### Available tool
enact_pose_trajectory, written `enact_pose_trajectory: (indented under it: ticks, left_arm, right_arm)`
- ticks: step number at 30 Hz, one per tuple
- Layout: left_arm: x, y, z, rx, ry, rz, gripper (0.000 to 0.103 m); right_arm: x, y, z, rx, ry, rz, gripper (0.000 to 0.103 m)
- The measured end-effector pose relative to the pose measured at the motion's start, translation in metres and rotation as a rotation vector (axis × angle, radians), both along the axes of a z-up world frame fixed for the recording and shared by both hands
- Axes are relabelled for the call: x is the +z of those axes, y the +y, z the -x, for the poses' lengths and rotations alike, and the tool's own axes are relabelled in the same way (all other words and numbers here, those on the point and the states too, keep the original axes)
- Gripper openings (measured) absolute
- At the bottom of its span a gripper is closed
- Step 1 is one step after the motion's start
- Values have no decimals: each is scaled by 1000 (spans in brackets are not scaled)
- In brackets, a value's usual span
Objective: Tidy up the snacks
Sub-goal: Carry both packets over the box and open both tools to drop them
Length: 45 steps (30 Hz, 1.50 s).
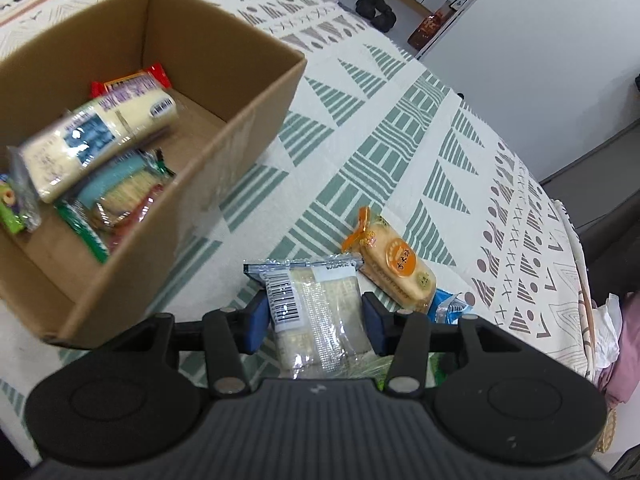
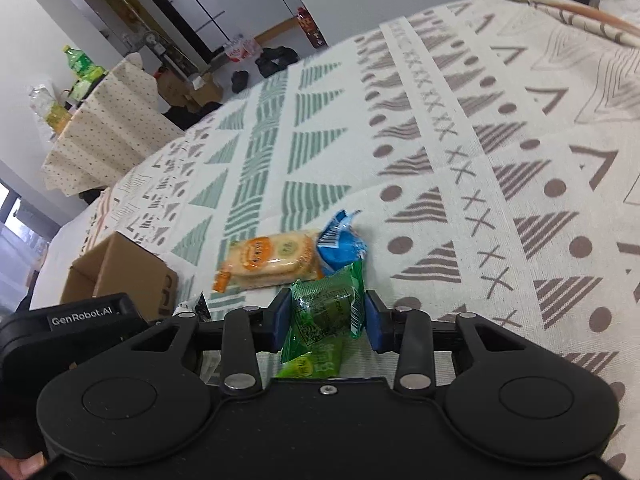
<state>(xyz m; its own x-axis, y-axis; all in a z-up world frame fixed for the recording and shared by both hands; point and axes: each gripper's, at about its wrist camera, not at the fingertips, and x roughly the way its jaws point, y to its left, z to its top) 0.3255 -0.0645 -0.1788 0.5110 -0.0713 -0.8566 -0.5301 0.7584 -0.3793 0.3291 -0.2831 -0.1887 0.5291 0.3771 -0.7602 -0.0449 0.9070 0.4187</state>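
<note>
Left claw (image 1: pixel 316 316): blue pads set either side of a clear plastic-wrapped pale wafer packet with a barcode label (image 1: pixel 316 312), apparently closed on it; contact on the right pad not fully confirmed. Light, crisp contents under slick film; grip across the flat middle, moderate force only, to avoid crushing. Barcode visible, digits too small to read. Right claw (image 2: pixel 325 320): pads bracketing a crinkly green foil snack pouch (image 2: pixel 326 312), seemingly pinched on it; soft, light, slippery, best taken at the bulging centre. Printing on pouch not legible. Just beyond, on the patterned cloth-covered desk (image 2: pixel 480 160): an orange-labelled clear pack of round rice crackers (image 2: pixel 272 262), brittle, touching a blue crimped snack packet (image 2: pixel 340 244). Open brown cardboard box (image 1: pixel 224 80) nearby at left, already holding several wrapped snacks. "GenRobot.AI" readable on the black housing in the right wrist view.
</note>
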Motion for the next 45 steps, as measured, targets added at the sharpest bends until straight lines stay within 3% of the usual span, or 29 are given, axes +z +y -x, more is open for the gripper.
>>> enact_pose_trajectory:
  ticks: [23, 45]
  left_arm:
    - [82, 46, 67, 47, -126, -97, 48]
    - [107, 100, 96, 97, -168, -99, 48]
  right_arm:
    - [69, 35, 34, 55, -185, -81, 37]
    - [93, 86, 56, 139, -299, -79, 37]
